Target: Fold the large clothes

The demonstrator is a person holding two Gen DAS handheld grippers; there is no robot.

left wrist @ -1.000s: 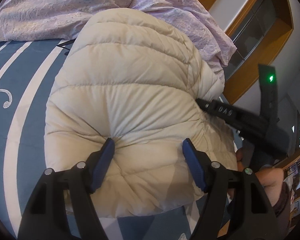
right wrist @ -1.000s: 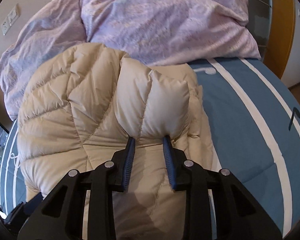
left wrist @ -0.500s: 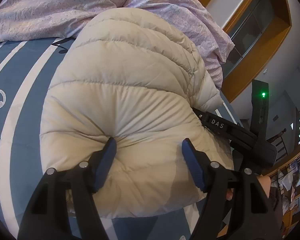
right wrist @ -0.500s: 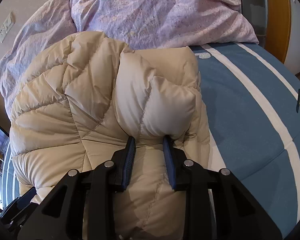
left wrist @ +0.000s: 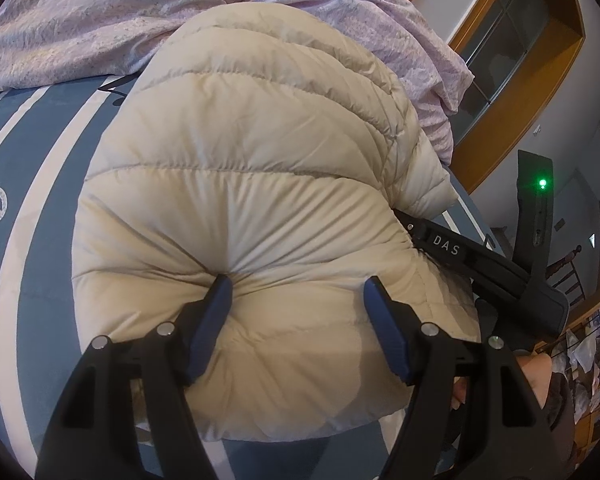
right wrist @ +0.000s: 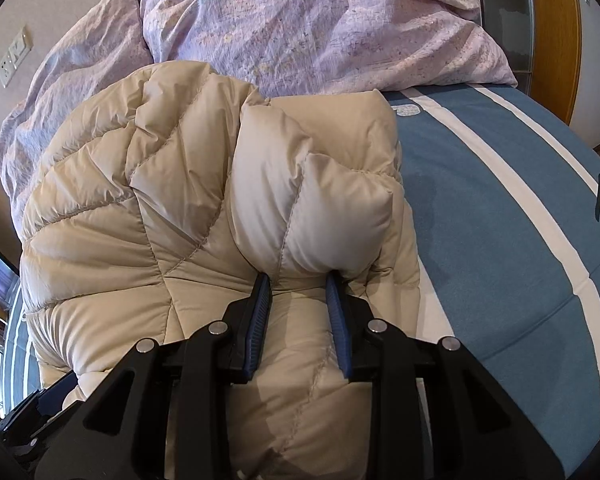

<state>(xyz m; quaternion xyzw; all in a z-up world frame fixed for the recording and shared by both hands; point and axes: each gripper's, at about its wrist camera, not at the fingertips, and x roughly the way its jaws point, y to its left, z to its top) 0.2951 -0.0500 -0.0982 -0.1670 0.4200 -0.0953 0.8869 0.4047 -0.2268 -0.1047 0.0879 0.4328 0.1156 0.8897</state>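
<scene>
A cream quilted puffer jacket [left wrist: 252, 184] lies bunched on the blue and white striped bed [left wrist: 32, 184]. My left gripper [left wrist: 298, 286] has its jaws wide apart, both tips pressed into the jacket's near edge. In the right wrist view the jacket [right wrist: 148, 208] fills the middle and left. My right gripper [right wrist: 298, 282] is shut on a thick puffed fold of the jacket [right wrist: 324, 220] and holds it bulging between the blue pads. The right gripper's black body also shows in the left wrist view [left wrist: 480, 256], at the jacket's right side.
A crumpled lilac duvet [right wrist: 320, 24] lies piled behind the jacket, also in the left wrist view [left wrist: 80, 16]. A wooden-framed cabinet [left wrist: 512, 72] stands beyond the bed. A wall socket [right wrist: 14, 58] is on the wall at left. Blue striped bedding [right wrist: 500, 208] extends to the right.
Both grippers have pushed a little forward with the jacket, which has bunched up closer to the duvet. The grips have not changed.
</scene>
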